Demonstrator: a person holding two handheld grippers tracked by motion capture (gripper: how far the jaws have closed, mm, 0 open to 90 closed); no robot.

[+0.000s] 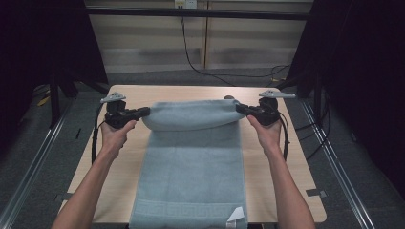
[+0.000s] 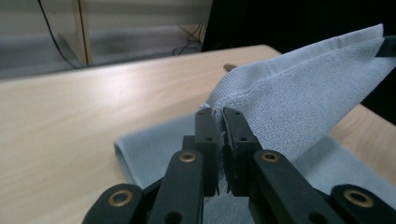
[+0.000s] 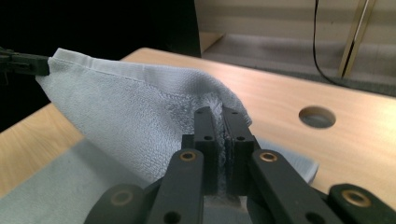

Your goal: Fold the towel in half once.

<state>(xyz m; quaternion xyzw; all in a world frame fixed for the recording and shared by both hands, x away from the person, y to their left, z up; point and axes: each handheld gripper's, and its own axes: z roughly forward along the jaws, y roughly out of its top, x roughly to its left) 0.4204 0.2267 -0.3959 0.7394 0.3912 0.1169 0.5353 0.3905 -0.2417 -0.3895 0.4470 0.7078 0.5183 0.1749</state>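
One round hole [image 3: 317,116] in table [image 1: 129,93] beyond lifted towel [image 1: 191,114]

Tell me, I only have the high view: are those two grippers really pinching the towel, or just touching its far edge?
Observer: Pinching. In the left gripper view the left gripper has its jaws shut on a corner of the grey towel, with cloth squeezed between them.
Operator: And the other side?
Observer: Same. In the right gripper view the right gripper is shut on the towel's other far corner, the pile bunched between the jaws.
Operator: Is that far edge lifted off the table?
Observer: Yes. The right gripper view shows the cloth hanging in a raised sheet between the grippers, above the wooden table.
Operator: Anything on the table I might miss?
Observer: A round hole in the tabletop, just past the right gripper.
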